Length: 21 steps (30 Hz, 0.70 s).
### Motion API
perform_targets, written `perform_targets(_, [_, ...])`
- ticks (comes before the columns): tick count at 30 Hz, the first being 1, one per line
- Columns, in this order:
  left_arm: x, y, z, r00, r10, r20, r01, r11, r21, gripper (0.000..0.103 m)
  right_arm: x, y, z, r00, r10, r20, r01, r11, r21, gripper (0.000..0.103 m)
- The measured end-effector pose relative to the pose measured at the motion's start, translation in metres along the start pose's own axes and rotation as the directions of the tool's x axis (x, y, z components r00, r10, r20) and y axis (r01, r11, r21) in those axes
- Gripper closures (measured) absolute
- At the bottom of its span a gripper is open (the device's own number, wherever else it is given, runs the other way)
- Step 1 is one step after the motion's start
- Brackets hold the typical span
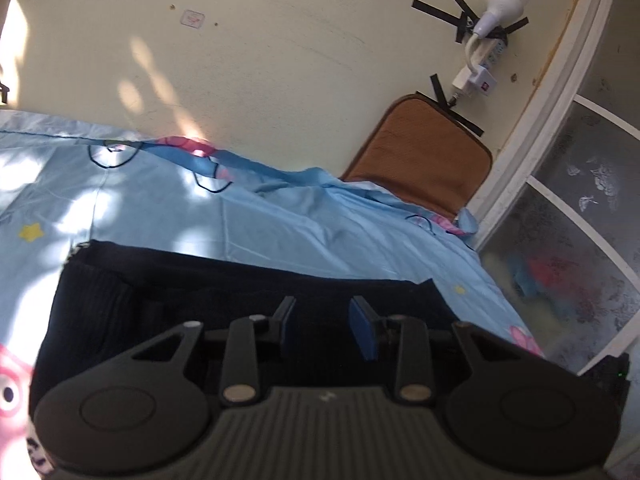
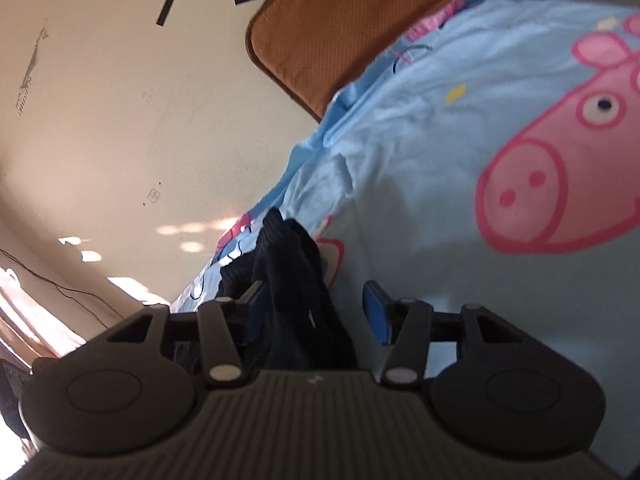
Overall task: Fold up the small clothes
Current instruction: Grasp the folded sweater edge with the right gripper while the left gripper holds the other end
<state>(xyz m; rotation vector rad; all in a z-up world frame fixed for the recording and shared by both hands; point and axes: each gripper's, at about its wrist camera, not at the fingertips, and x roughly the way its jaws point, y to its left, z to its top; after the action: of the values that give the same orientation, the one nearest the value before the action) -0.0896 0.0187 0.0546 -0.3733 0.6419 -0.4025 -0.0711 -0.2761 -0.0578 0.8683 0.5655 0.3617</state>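
Note:
A dark navy ribbed garment (image 1: 192, 288) lies flat on the light blue cartoon bedsheet (image 1: 280, 220). My left gripper (image 1: 324, 320) hovers just over its near part, jaws a little apart with nothing pinched between the blue pads (image 1: 364, 332). In the right wrist view the picture is rolled. There the same garment (image 2: 292, 264) is bunched into a ridge on the bedsheet (image 2: 420, 152). My right gripper (image 2: 316, 306) is open around that ridge. The cloth lies against the left pad. A clear gap separates it from the right pad (image 2: 378, 314).
A brown mat (image 1: 424, 152) leans on the cream wall behind the bed. A white lamp (image 1: 502, 6) and a power strip (image 1: 494, 54) are taped to the wall above it. A frosted glass door (image 1: 580, 248) stands at the right. A large pink pig print (image 2: 552, 168) marks the sheet.

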Motion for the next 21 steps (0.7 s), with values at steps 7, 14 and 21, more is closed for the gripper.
perform_targets(7, [0.010,-0.012,0.026,0.994,-0.097,-0.060,0.093,0.994,-0.060,0.060,0.033,0.053,-0.006,0.995,-0.084,-0.058,0.073,0.983,-0.170,0.068])
perform_targets(14, [-0.020,-0.027,0.055,0.999,-0.043,0.011,0.042,0.997,0.057,0.005,0.026,0.168,-0.052,0.997,0.015,0.072,0.031,0.801,-0.597,0.073])
perform_targets(21, [-0.013,0.008,0.052,0.995,0.039,-0.096,-0.033,0.998,0.061,0.000,0.057,0.218,-0.112,0.995,0.052,0.089,0.043,0.572,-0.819,0.073])
